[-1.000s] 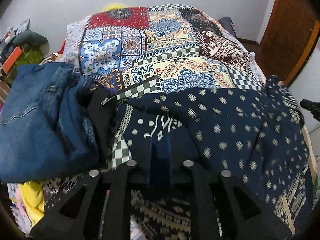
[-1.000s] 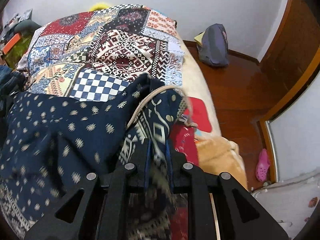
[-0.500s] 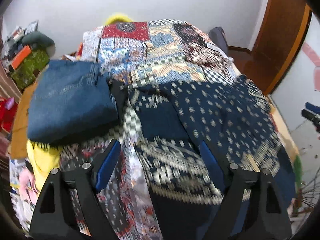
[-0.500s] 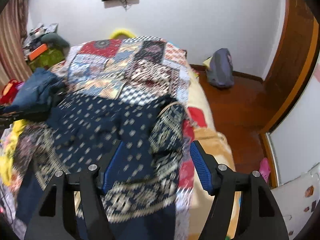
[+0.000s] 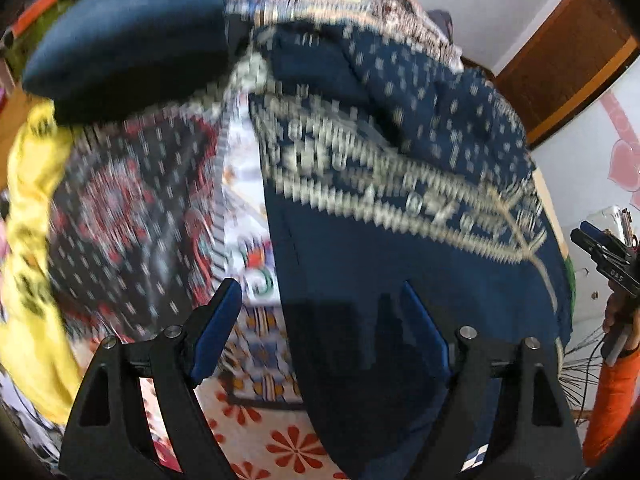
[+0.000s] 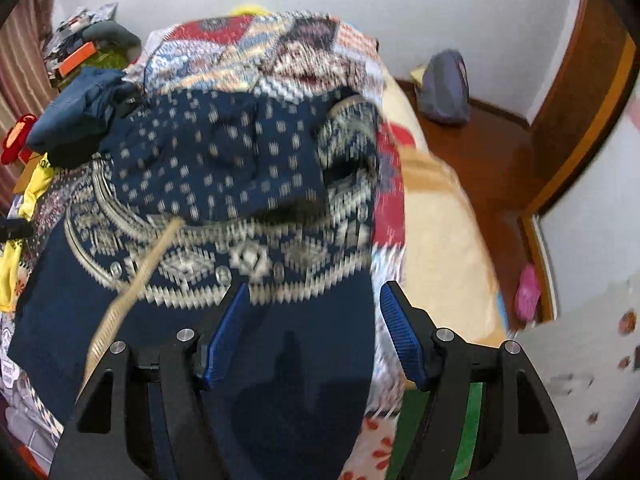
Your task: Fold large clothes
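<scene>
- The left gripper [image 5: 322,320] hangs over the near end of the bed, its jaws spread wide with nothing pinched; its blue pads [image 5: 218,328] stand apart above the cloth, one over the patterned sheet, the other over navy fabric.
- The right gripper [image 6: 314,330] likewise has its jaws wide and empty, both pads clear of the fabric under them. In the left wrist view it shows at the right edge [image 5: 604,252], held by a hand with an orange sleeve [image 5: 612,400].
- Both pairs of jaws have just been opening, and no cloth is caught between them.
- The navy patterned garment [image 6: 224,168] lies on the bed under and ahead of both grippers: a plain navy stretch nearest, then a cream geometric band, then a dotted part folded over on top. A tan strap [image 6: 132,292] runs across its left side in the right wrist view.
- Just left of it sit yellow cloth [image 5: 36,240] and a dark red-dotted fabric [image 5: 120,208].
- Further back, folded blue jeans [image 5: 124,40] rest beside the garment's far left corner.
- Beyond lies the patchwork bedspread [image 6: 256,44], then the white wall.
- On the wooden floor to the right stand a grey backpack [image 6: 444,88] and a pink shoe [image 6: 527,292].
</scene>
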A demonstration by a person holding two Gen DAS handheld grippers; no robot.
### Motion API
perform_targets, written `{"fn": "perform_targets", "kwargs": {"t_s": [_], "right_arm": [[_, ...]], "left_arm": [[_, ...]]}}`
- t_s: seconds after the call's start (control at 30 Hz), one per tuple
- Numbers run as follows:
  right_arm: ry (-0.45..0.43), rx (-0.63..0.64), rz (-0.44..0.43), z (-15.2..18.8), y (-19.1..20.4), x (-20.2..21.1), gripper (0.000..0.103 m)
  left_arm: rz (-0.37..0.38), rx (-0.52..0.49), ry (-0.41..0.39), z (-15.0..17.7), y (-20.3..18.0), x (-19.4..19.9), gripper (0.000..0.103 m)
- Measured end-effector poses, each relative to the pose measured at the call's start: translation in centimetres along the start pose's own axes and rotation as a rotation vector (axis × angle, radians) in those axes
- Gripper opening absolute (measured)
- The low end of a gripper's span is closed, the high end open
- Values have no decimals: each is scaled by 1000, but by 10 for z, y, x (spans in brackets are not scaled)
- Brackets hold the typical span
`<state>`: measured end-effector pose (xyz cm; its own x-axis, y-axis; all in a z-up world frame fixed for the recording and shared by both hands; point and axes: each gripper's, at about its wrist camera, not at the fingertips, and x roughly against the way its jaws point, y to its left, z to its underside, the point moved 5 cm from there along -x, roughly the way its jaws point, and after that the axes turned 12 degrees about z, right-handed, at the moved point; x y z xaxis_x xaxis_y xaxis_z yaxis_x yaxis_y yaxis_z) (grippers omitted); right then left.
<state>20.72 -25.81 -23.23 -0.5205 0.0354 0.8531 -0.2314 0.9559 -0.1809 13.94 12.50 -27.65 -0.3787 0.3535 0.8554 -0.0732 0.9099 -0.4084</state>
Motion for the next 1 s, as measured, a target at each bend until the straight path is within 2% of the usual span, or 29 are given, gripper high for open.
{"fn": "perform_targets", "kwargs": {"t_s": [0.1,0.3,0.43,0.47,0.57,0.6,0.63,0.67,0.73,0.87,1.0], "right_arm": [[43,-37,3,18,-5,-13,64],[122,-99,-44,45,-18,-35,64],[116,-108,-78,52,-16,-42,64],[103,-115,-84,52,-16,-41,58],[92,-97,-109,49,-6,-40,32],[92,-86,-121,47,-3,-39,19],[94,-78,-128,47,-1,-39,14],[94,-69,-132,45,3,-37,11],[81,-55,-137,41,8,-34,10],[14,-78,-146,20,8,-19,9],[-68,-91,-160,-11,3,3,9]], "left_arm": [[14,26,41,17,5,-15,81],[157,58,23,36,-1,-20,81],[140,37,-13,44,-9,-20,80],[144,43,-20,45,-9,-20,79],[165,66,-37,45,-7,-16,57],[179,75,-41,44,-3,-13,39],[205,89,-43,43,-2,-11,21],[234,104,-41,40,-1,-9,16],[277,129,-43,37,1,-8,11],[256,99,-54,26,-6,-4,10],[248,51,-121,0,-18,14,9]]}}
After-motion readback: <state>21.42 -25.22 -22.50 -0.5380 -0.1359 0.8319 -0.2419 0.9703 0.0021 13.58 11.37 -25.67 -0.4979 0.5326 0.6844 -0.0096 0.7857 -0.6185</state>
